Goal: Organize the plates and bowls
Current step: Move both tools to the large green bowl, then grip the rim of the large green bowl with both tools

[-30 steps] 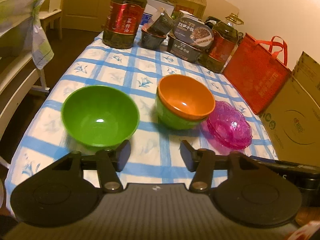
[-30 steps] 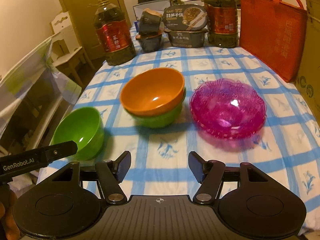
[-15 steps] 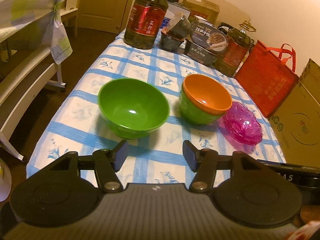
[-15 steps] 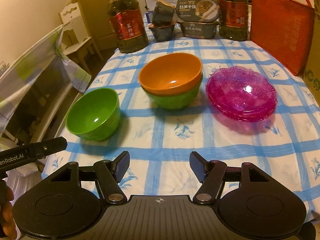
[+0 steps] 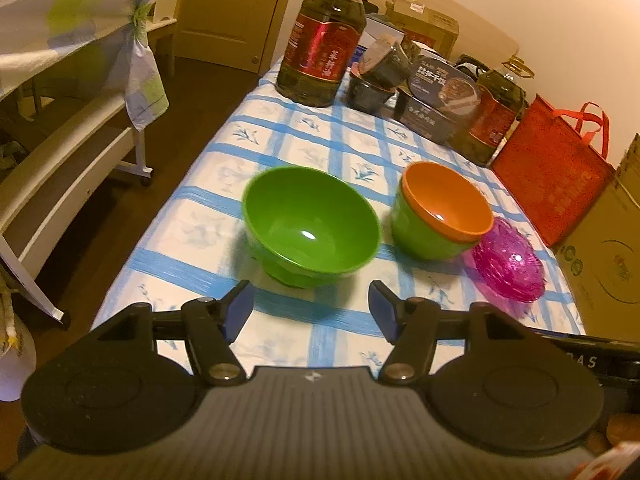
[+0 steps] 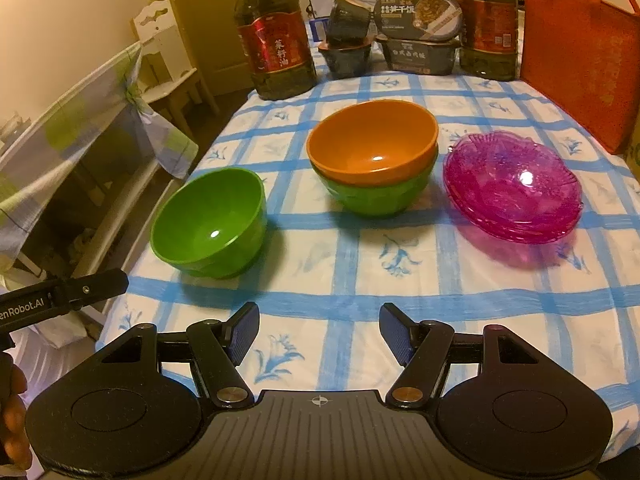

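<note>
A lone green bowl (image 5: 310,226) (image 6: 210,224) stands upright on the blue-checked tablecloth (image 6: 344,280), left of the others. An orange bowl (image 5: 446,200) (image 6: 374,148) is nested in a second green bowl (image 5: 420,236) (image 6: 376,198). Right of that pair lies a stack of pink glass plates (image 5: 508,266) (image 6: 514,186). My left gripper (image 5: 312,310) hovers just short of the lone green bowl, its jaws opening with nothing between them. My right gripper (image 6: 318,334) is open and empty over the table's near edge, facing the stacked bowls.
Two big oil bottles (image 6: 276,36) (image 6: 486,20), dark food tubs (image 6: 420,36) and boxes line the table's far end. A red bag (image 6: 580,56) and a cardboard box (image 5: 604,256) stand along the right side. A white shelf unit (image 5: 60,168) is left of the table.
My left gripper has pulled back and swung left, so the lone green bowl now sits centred ahead of it, and its jaws have widened. My right gripper has drawn back a little from the bowls.
</note>
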Tool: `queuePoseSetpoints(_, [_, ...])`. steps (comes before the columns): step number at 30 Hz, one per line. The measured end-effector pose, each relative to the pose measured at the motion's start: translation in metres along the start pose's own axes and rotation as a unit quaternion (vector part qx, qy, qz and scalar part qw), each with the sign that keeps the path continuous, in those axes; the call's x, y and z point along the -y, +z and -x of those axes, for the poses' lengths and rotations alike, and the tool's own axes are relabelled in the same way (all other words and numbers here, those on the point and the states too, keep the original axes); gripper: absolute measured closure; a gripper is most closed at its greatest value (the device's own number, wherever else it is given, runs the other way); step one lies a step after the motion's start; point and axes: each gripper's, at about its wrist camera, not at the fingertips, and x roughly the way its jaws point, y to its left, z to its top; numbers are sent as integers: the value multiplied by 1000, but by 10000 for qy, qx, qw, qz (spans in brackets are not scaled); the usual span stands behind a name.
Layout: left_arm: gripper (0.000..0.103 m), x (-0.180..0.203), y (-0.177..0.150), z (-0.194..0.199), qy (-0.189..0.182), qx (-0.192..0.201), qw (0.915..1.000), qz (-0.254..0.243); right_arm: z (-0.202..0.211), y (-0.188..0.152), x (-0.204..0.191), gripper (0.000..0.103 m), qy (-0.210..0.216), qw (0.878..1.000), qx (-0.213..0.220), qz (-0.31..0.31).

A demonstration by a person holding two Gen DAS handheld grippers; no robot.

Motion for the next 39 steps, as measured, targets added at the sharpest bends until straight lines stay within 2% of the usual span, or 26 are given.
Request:
queuePoseSetpoints(9, [43, -19, 16, -16, 86, -66, 9999, 0, -20, 11, -12, 37, 171, 9998, -38, -38])
queuePoseSetpoints(29, [43, -46, 47, -78, 120, -356, 9992, -110, -93, 51, -36, 37, 284, 9994, -180, -46])
queuePoseSetpoints(33, [47, -50, 51, -92, 25, -426, 9991, -74, -109, 55, -38, 37, 252, 9993, -258, -33])
queuePoseSetpoints(39, [52, -53, 56, -107, 69, -479, 9987, -174, -128, 57, -40, 37, 273, 9990, -349, -46])
